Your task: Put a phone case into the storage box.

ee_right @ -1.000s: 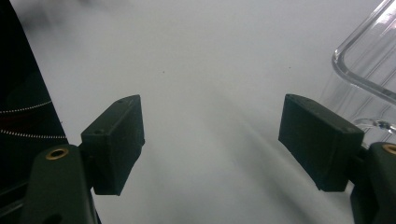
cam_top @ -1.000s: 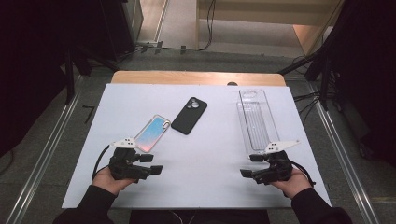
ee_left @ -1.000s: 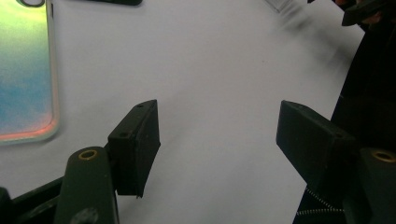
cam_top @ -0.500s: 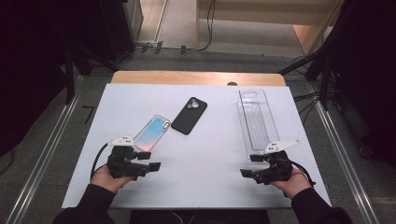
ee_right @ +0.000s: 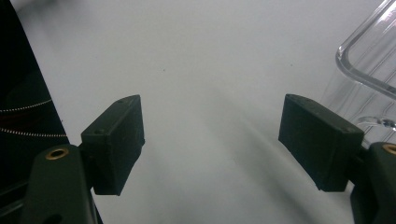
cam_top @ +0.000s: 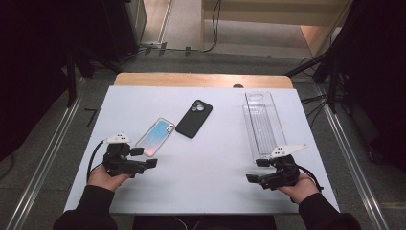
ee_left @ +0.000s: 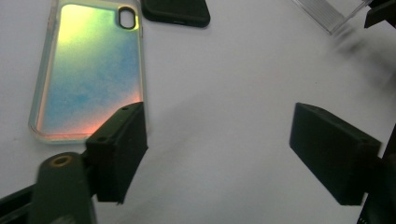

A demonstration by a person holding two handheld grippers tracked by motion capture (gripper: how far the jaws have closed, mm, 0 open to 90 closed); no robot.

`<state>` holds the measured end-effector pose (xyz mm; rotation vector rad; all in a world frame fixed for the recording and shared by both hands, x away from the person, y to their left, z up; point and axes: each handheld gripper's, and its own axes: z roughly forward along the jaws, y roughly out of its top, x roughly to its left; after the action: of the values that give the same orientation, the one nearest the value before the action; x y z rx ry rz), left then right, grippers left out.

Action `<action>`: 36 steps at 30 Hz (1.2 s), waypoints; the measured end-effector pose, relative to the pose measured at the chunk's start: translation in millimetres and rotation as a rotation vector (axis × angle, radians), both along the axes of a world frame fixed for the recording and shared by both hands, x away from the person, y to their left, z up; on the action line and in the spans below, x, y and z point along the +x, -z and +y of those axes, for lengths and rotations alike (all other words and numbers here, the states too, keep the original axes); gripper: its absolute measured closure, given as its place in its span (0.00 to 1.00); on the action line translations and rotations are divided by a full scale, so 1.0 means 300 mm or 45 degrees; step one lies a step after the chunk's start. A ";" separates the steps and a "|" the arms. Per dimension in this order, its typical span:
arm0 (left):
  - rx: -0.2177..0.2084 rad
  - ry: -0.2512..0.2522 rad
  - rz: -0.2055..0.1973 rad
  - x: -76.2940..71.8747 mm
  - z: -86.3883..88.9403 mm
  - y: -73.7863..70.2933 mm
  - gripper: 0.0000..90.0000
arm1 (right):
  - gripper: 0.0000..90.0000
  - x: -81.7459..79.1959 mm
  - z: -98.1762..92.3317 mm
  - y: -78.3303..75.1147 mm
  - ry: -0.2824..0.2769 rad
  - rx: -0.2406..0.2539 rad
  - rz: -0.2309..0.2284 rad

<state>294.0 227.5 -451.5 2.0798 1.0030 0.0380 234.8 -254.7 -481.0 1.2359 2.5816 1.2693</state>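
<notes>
The left tongs (cam_top: 144,157) are held low over the white tabletop (cam_top: 210,163), released, their jaws just widened with nothing between them. The iridescent clear-rimmed phone case (cam_top: 156,137) is seen flat just beyond them, one jaw at its near corner. The right tongs (cam_top: 257,170) are released beside the long clear plastic tray (cam_top: 261,122). Farther off, a black phone case (cam_top: 194,118) is laid.

The black phone case (ee_left: 176,11) and clear tray (ee_left: 327,11) are cut off by the left gripper view's top edge.
</notes>
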 end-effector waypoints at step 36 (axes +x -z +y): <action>0.098 -0.100 -0.110 0.228 -0.037 -0.042 0.08 | 0.23 -0.001 -0.002 0.000 0.000 -0.002 0.003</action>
<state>362.5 216.4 -438.9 2.0887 1.0442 0.2074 234.5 -255.2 -480.9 1.2377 2.5837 1.2666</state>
